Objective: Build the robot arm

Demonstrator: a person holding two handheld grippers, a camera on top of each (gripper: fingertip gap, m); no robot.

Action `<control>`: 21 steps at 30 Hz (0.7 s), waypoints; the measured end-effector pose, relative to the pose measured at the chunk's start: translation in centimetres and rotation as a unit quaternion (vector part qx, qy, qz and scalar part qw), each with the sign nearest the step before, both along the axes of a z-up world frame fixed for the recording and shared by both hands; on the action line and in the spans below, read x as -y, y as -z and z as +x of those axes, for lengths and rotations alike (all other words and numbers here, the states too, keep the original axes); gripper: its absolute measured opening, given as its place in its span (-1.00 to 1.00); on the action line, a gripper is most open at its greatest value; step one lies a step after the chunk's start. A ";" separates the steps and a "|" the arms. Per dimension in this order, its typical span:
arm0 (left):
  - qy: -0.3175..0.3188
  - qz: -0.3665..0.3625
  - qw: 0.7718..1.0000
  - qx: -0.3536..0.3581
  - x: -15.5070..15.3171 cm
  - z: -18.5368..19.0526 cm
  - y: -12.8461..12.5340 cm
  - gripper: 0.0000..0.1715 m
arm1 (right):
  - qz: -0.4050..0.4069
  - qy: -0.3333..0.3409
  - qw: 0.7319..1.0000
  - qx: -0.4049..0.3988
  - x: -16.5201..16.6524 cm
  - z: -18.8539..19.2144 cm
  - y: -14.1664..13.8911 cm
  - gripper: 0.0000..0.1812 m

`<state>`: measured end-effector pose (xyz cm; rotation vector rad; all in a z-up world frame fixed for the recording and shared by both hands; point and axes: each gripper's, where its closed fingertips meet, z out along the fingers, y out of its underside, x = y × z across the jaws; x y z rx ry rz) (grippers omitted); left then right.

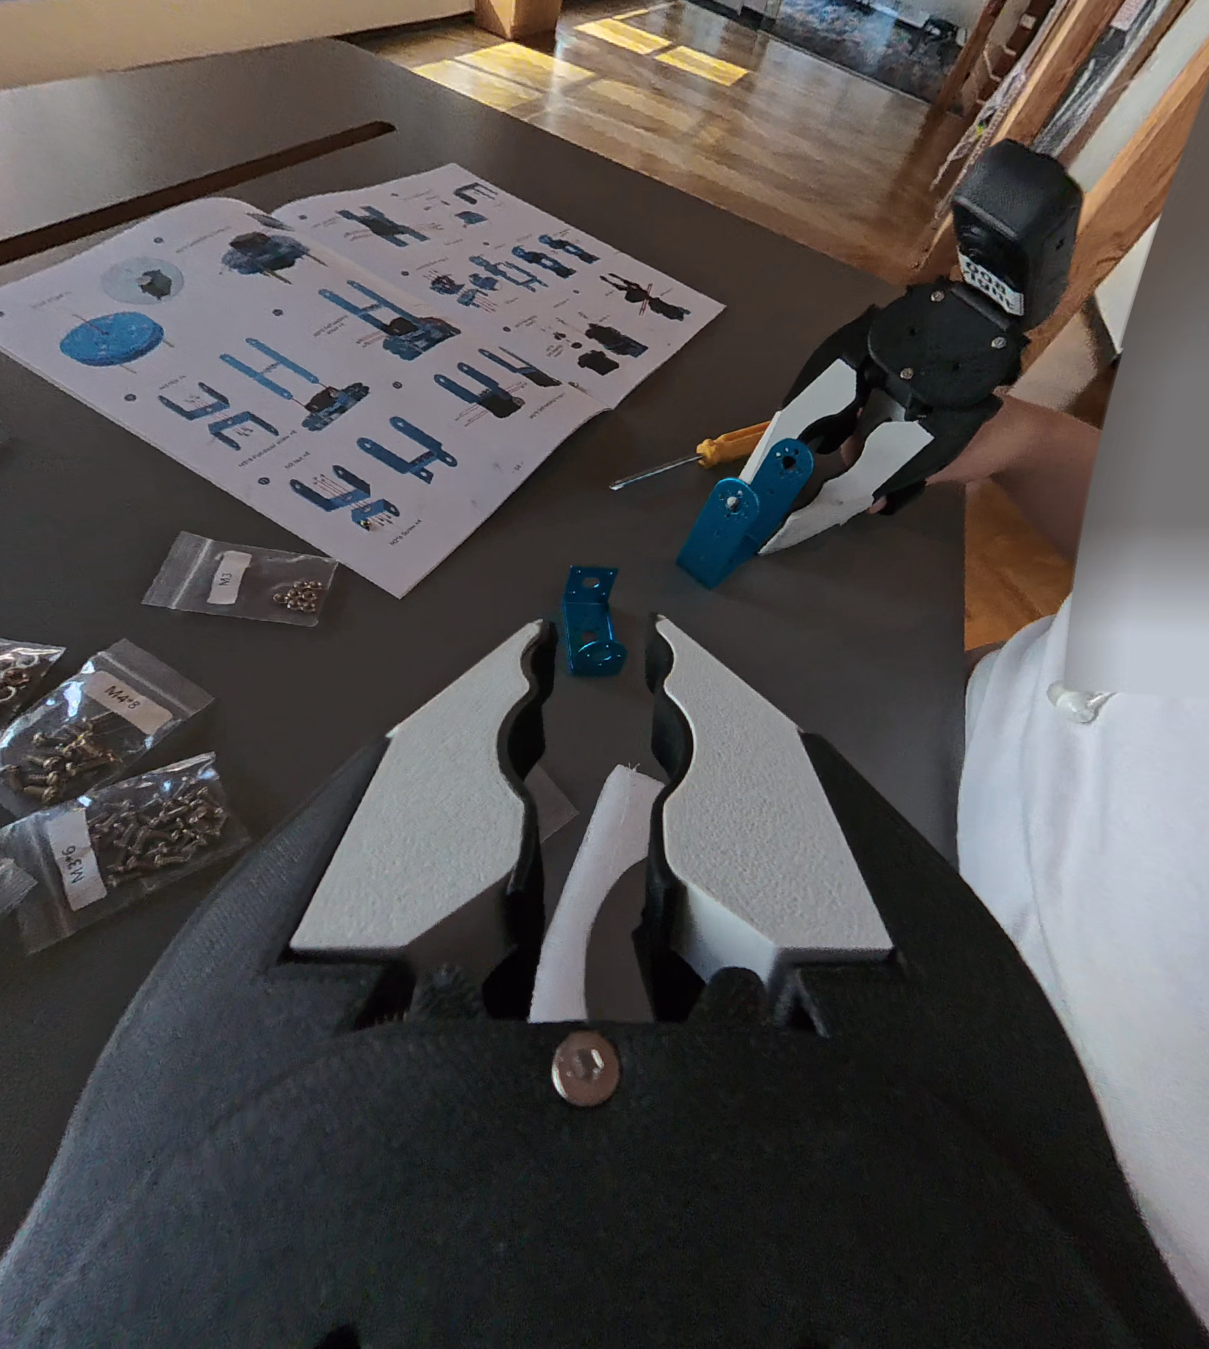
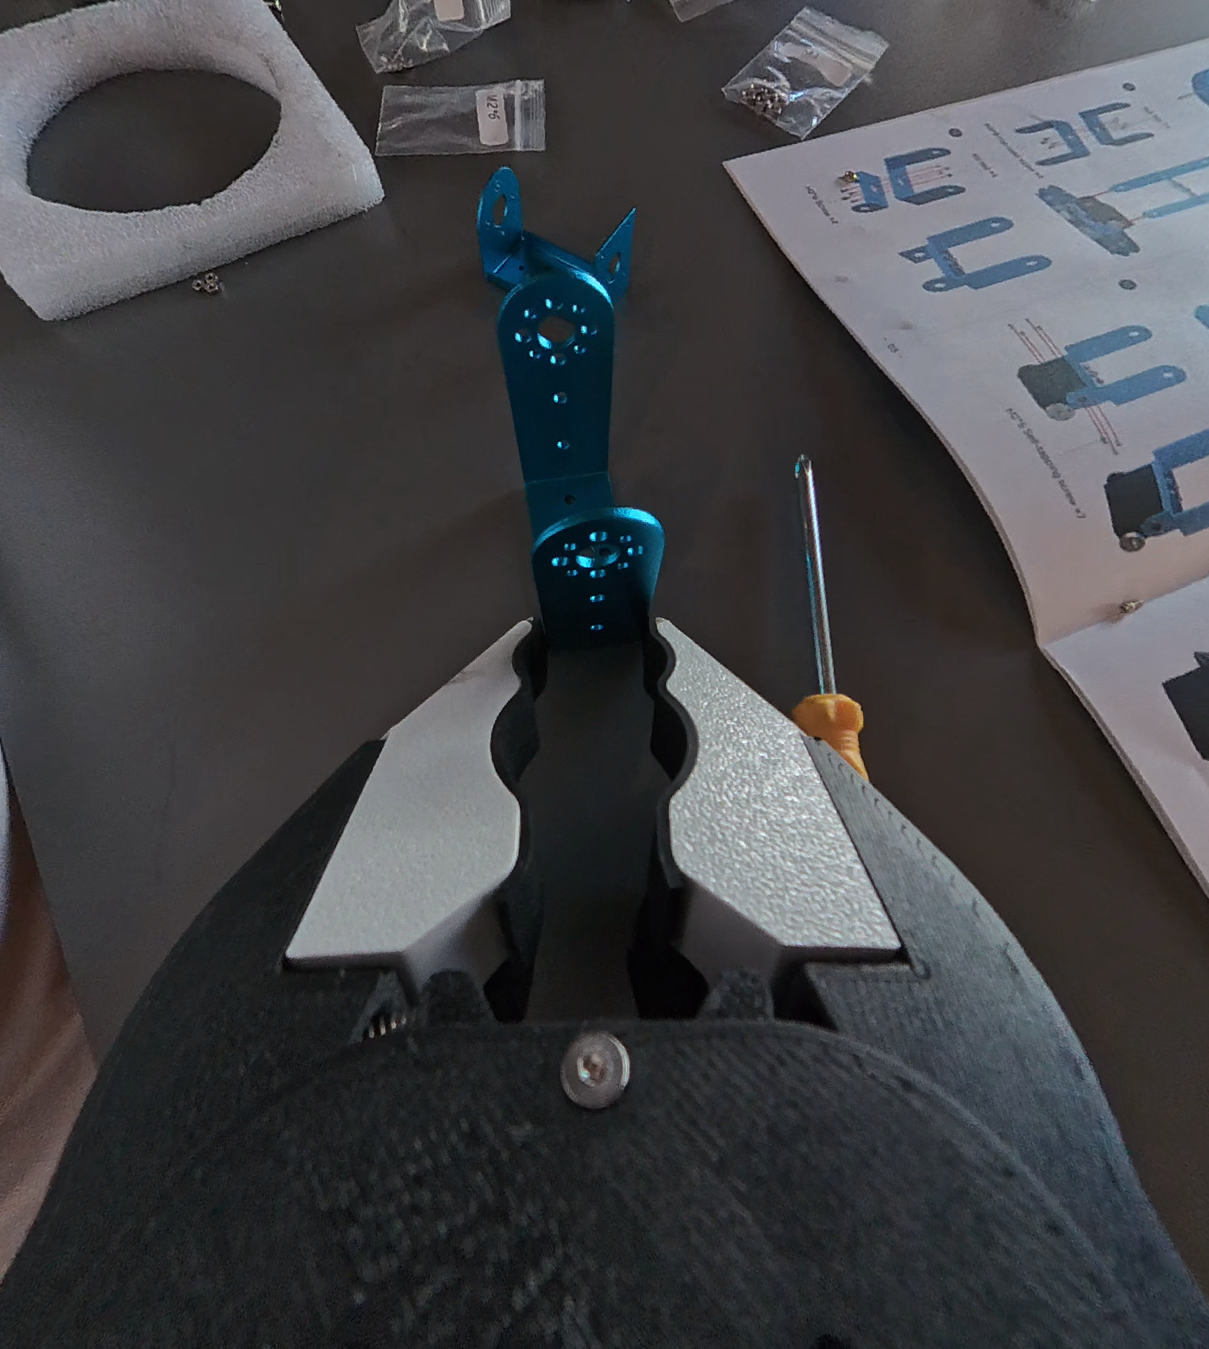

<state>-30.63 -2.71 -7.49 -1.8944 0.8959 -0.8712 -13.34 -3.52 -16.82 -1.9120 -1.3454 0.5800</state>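
My left gripper (image 1: 601, 628) is open, low over the dark table (image 1: 805, 657). A small blue metal bracket (image 1: 590, 628) stands on the table just at its fingertips, untouched as far as I can see. My right gripper (image 2: 595, 626) is shut on one arm of a larger blue U-shaped bracket (image 2: 572, 409), which tilts up off the table. In the left wrist view the right gripper (image 1: 798, 504) and that U bracket (image 1: 729, 525) show at the far right. In the right wrist view the small bracket (image 2: 557, 233) stands beyond the U bracket.
A yellow-handled screwdriver (image 2: 816, 584) lies right of my right gripper. An open instruction booklet (image 1: 338, 350) lies behind. Several bags of screws and nuts (image 1: 97, 737) lie left. A white foam frame (image 2: 149, 204) lies far left. A person's white shirt (image 1: 1097, 949) is close. My right fingertips sit around 20 cm from my left ones.
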 end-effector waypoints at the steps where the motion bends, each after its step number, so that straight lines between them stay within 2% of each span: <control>1: -0.005 -0.004 1.000 -0.007 0.2 0.1 0.4 -0.70 | 0.005 -0.006 1.000 0.001 0.0 -0.1 0.0 -0.71; 5: -0.040 -0.059 0.994 -0.082 -0.1 1.8 4.0 -0.64 | 0.011 -0.021 1.000 0.006 -0.1 -0.2 -0.1 -0.71; 7: -0.028 -0.052 0.993 -0.100 -0.3 3.6 5.0 -0.67 | 0.017 -0.022 1.000 0.005 -0.1 -0.2 -0.1 -0.70; 10: -0.032 -0.035 0.985 -0.165 -0.9 4.2 6.8 -0.62 | 0.034 -0.021 0.999 0.007 -0.3 0.0 -0.2 -0.64; 14: -0.023 -0.040 0.978 -0.205 -0.9 5.3 8.3 -0.62 | 0.050 -0.025 0.998 0.008 0.1 0.5 -0.3 -0.59; 16: -0.027 -0.035 0.973 -0.225 -1.1 5.4 9.0 -0.74 | 0.056 -0.029 0.998 0.009 0.2 0.9 -0.4 -0.58; 21: -0.048 0.001 0.968 -0.247 -1.5 5.0 8.4 -0.74 | 0.041 -0.041 0.998 -0.006 1.2 2.1 -1.0 -0.47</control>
